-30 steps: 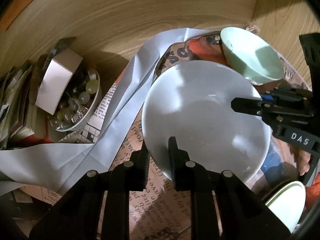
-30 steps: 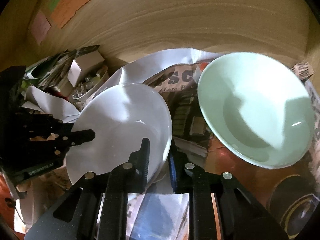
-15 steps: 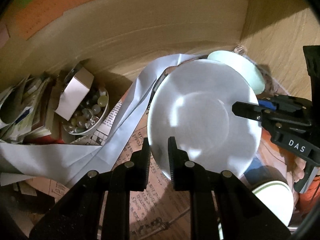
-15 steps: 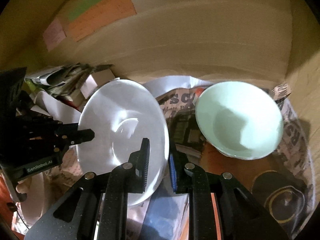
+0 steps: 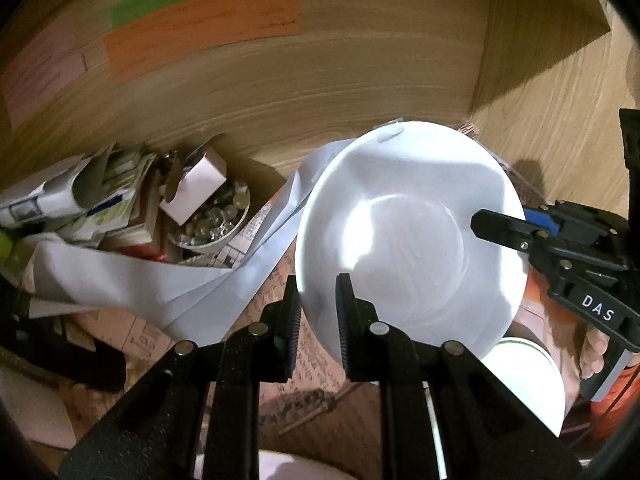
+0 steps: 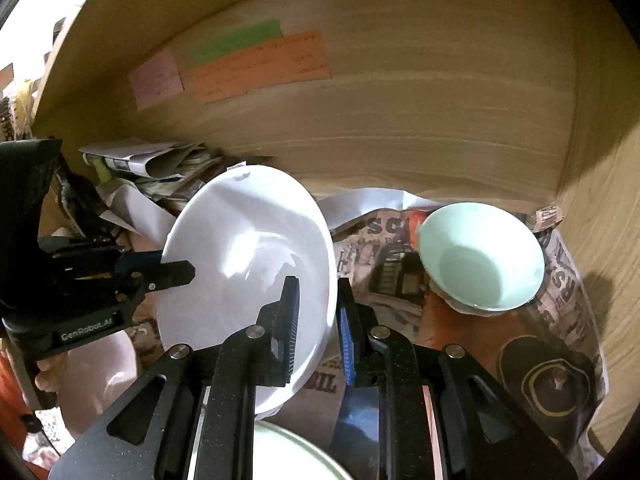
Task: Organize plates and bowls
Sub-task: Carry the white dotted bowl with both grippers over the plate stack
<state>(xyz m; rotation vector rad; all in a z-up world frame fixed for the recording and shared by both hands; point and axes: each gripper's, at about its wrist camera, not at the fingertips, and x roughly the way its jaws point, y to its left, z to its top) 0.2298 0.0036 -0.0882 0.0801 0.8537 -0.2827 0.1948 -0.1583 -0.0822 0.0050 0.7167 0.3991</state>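
Observation:
A white plate is held in the air between both grippers, tilted up. My left gripper is shut on its left rim. My right gripper is shut on its right rim; the plate fills the middle of the right wrist view. The right gripper also shows in the left wrist view, and the left gripper in the right wrist view. A pale green bowl sits on newspaper to the right, inside a wooden cabinet. More white dishes lie below: one under the plate, another by my right fingers.
A small bowl of glass beads with a white box stands at the left beside stacked papers. Loose white paper lies over the newspaper lining. Coloured notes are stuck on the wooden back wall. A dark lid lies at the right.
Both grippers have lifted the white plate up and back from the shelf floor and tilted it more upright. The green bowl now looks smaller and farther away.

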